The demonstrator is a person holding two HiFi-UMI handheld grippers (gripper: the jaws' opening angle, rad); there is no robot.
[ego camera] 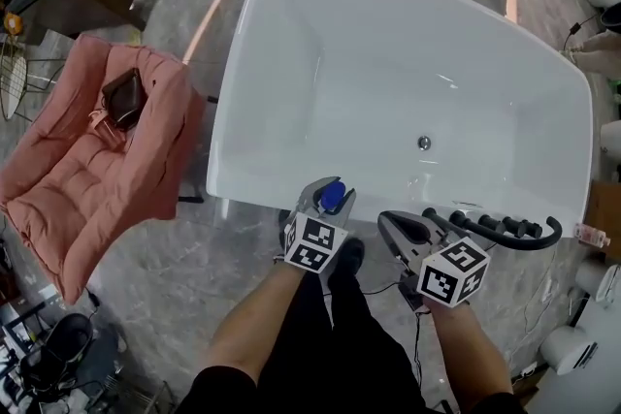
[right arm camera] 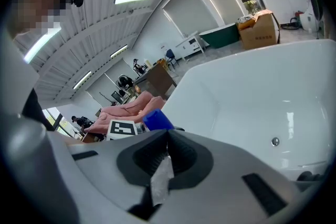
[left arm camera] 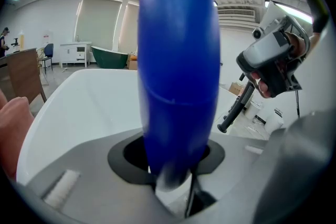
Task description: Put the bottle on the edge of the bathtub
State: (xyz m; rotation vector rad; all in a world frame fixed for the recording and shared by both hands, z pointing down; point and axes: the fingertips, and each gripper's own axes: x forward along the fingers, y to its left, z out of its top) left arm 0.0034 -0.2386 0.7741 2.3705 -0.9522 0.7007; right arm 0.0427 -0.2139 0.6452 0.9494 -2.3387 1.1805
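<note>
A blue bottle stands upright between the jaws of my left gripper, just short of the near rim of the white bathtub. In the left gripper view the bottle fills the middle of the picture, with the jaws closed round its lower part. My right gripper hovers to the right of it, by the same rim, with its jaws shut and nothing between them. The right gripper view shows those jaws meeting, and the bottle's top beyond them on the left.
A black tap fitting with a hand shower is mounted at the tub's near right corner. The drain lies in the tub's floor. A pink cushioned chair stands to the left on the grey marble floor. My legs are below the grippers.
</note>
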